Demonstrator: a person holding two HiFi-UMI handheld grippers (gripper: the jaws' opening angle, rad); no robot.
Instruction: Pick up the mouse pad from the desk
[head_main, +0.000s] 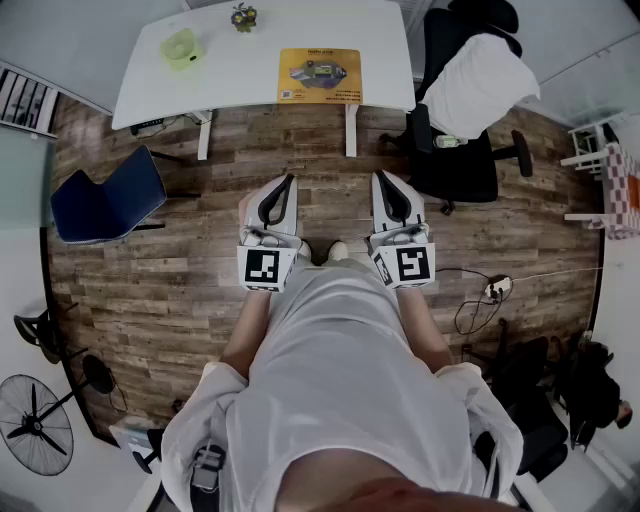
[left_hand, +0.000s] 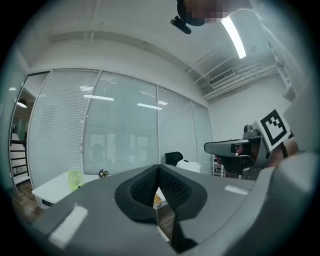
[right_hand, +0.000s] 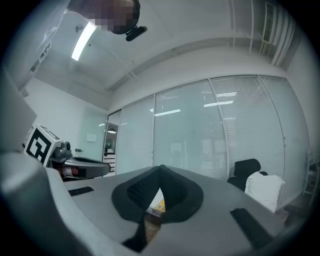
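Note:
The yellow mouse pad (head_main: 320, 75) lies flat near the front edge of the white desk (head_main: 230, 70), well ahead of me. Both grippers are held level at waist height over the wooden floor, short of the desk. My left gripper (head_main: 289, 180) is shut with nothing in it, and so is my right gripper (head_main: 378, 178). In the left gripper view the closed tips (left_hand: 159, 167) hide most of the desk, and a sliver of the mouse pad (left_hand: 158, 200) shows below them. The right gripper view shows its closed tips (right_hand: 161, 168) with the mouse pad (right_hand: 158, 206) beneath.
A green object (head_main: 181, 46) and a small plant (head_main: 243, 16) stand on the desk's far side. A blue chair (head_main: 105, 200) sits at the left. A black office chair with a white garment (head_main: 465, 100) stands right of the desk. Cables (head_main: 485, 300) lie on the floor at the right.

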